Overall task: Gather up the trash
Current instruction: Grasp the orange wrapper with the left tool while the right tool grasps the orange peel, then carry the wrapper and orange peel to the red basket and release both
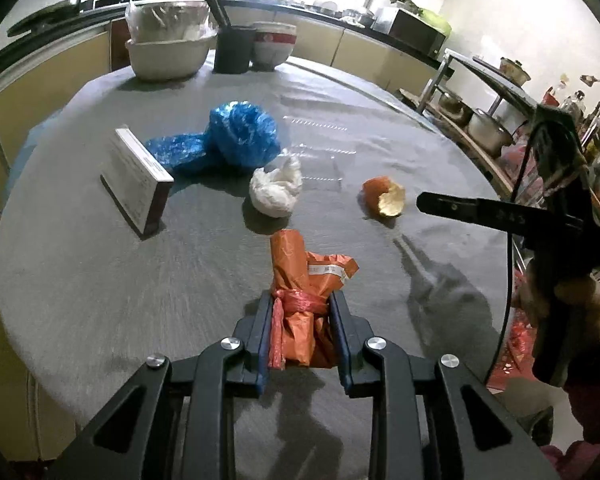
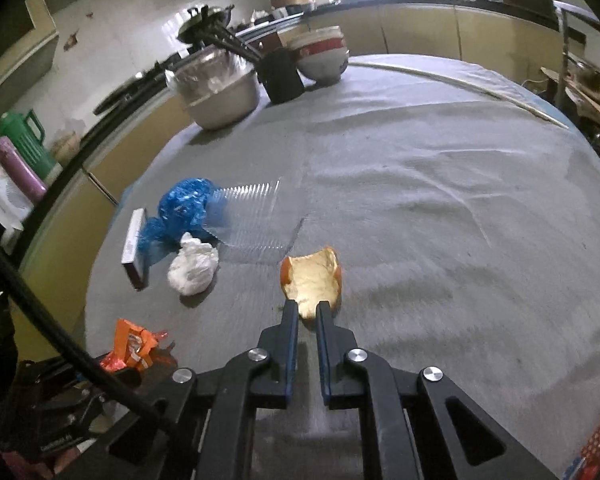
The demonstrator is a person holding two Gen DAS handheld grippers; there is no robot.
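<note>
Left wrist view: the left gripper (image 1: 302,300) is closed on an orange wrapper bundle (image 1: 304,280) tied with red plastic, near the table's near edge. Beyond it lie a white wad (image 1: 276,192), a blue plastic bag (image 1: 236,140) and a small box (image 1: 136,178) standing on edge, grouped left of centre. A clear plastic tray (image 2: 256,216) sits beside the blue bag. The right gripper (image 2: 308,308) has its fingers narrowed onto the near edge of an orange peel (image 2: 312,276); whether it truly pinches cannot be told. The grey-clothed table (image 2: 440,184) is bare on its right half. Bowls (image 1: 168,48) and a dark holder (image 1: 234,48) crowd the far rim.
</note>
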